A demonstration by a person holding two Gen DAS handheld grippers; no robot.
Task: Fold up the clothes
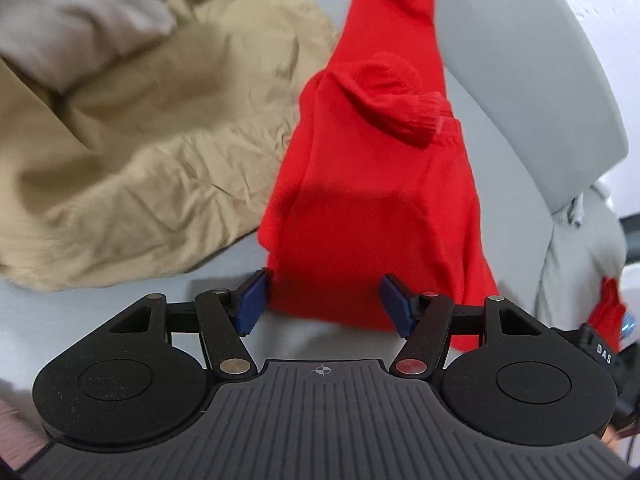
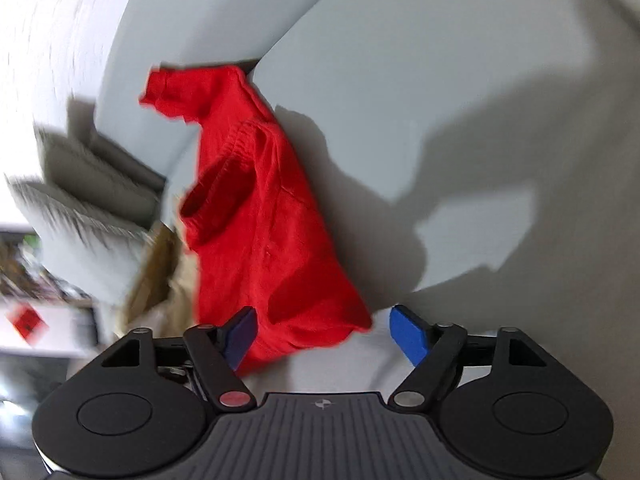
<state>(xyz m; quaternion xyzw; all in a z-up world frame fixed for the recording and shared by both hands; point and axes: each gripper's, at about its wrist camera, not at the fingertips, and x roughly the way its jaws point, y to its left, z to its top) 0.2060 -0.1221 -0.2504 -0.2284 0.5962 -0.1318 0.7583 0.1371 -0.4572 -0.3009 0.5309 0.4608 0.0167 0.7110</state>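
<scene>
A red garment (image 1: 372, 208) lies as a long strip on the grey sofa seat (image 1: 224, 320), with a ribbed cuff (image 1: 416, 120) bunched on top of it. My left gripper (image 1: 324, 306) is open just above the garment's near hem; the hem lies between the blue pads (image 1: 252, 304) without being pinched. In the right wrist view the same red garment (image 2: 260, 220) runs away towards the sofa back, its neck opening (image 2: 216, 196) facing left. My right gripper (image 2: 326, 334) is wide open over the near end; the cloth lies against the left pad (image 2: 240, 336), and the right pad (image 2: 412, 332) stands clear.
A crumpled beige cloth (image 1: 160, 140) lies left of the red garment, with a grey-white cloth (image 1: 72, 20) on top of it. A pale grey garment (image 1: 576, 248) hangs at the right by the sofa back (image 1: 520, 80). Grey cushions (image 2: 80, 208) sit at the left.
</scene>
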